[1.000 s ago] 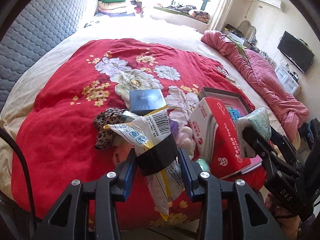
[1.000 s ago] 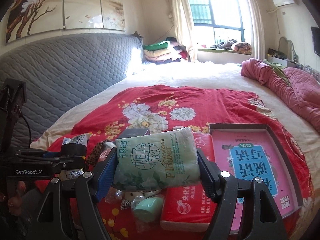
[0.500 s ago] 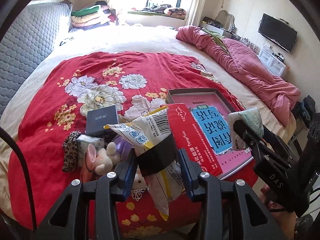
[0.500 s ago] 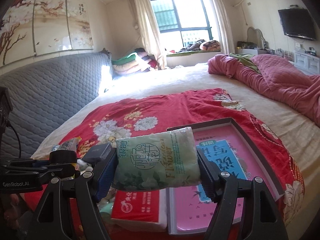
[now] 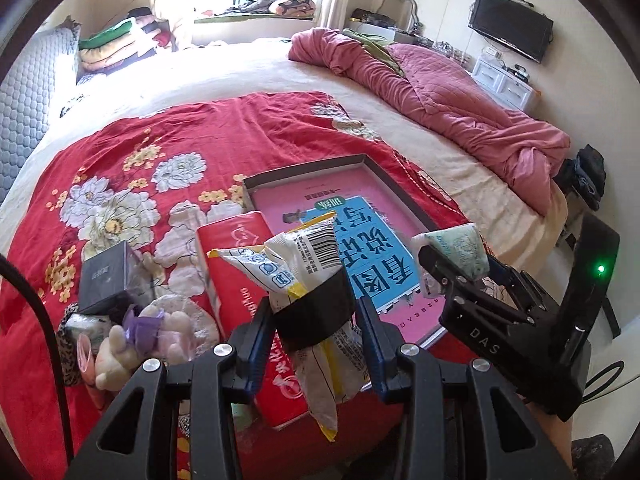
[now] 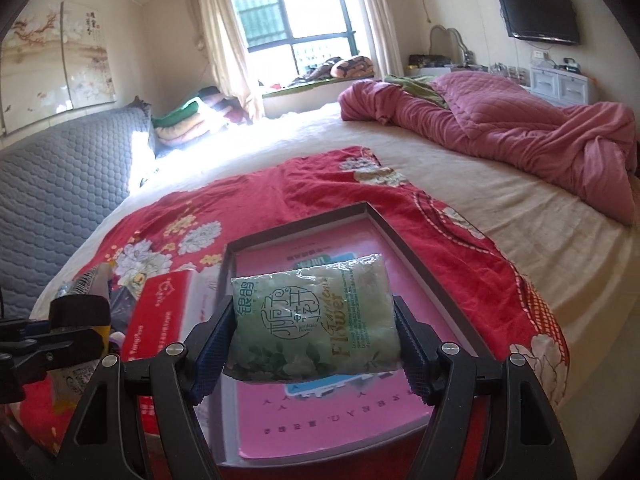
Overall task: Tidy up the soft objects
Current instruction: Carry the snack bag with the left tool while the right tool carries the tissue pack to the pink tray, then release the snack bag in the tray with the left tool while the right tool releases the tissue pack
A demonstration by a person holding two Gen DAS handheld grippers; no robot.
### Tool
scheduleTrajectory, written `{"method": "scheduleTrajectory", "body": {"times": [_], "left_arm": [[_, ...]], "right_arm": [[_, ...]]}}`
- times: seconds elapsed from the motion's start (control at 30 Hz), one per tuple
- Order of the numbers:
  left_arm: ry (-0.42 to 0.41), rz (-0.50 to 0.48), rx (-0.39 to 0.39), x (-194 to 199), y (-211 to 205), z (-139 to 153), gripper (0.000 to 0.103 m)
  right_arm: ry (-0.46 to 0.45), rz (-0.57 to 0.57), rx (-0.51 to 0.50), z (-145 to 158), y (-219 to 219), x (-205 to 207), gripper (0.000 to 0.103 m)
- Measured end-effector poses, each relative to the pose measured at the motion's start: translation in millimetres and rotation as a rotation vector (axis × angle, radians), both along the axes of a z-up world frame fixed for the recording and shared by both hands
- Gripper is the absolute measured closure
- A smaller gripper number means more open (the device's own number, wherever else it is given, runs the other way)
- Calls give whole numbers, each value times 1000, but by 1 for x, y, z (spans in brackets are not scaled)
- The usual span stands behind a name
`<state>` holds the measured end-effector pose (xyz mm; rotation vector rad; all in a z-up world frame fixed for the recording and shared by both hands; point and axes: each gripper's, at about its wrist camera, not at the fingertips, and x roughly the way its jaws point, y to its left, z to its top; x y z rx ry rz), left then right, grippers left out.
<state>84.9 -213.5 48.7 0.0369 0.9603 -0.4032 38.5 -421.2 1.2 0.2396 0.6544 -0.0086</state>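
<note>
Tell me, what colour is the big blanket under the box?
Red blanket with white and yellow flowers; left wrist view.

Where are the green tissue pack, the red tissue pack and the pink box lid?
green tissue pack (image 6: 316, 320), right wrist view, printed front.
red tissue pack (image 5: 236, 264), left wrist view, top face.
pink box lid (image 6: 404, 236), right wrist view, dark right rim.

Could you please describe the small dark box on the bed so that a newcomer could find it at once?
On the red floral bedspread, look left of the shallow tray holding the pink book, past the red tissue pack. The small dark box sits just behind the plush toys; it is the only hard, square-edged black thing among those soft items.
</note>
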Motion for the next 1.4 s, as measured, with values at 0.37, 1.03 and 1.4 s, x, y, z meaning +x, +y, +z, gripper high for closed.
{"method": "scheduleTrajectory", "body": {"times": [0.37, 1.03, 1.4], "left_arm": [[181, -173, 129, 42, -79, -43, 62], [306, -176, 229, 75, -109, -90, 61], [285, -172, 197, 76, -106, -82, 58]], "right_arm": [[149, -5, -82, -44, -17, 12, 28], [226, 22, -108, -68, -18, 22, 24], [141, -77, -141, -51, -32, 10, 23]]}}
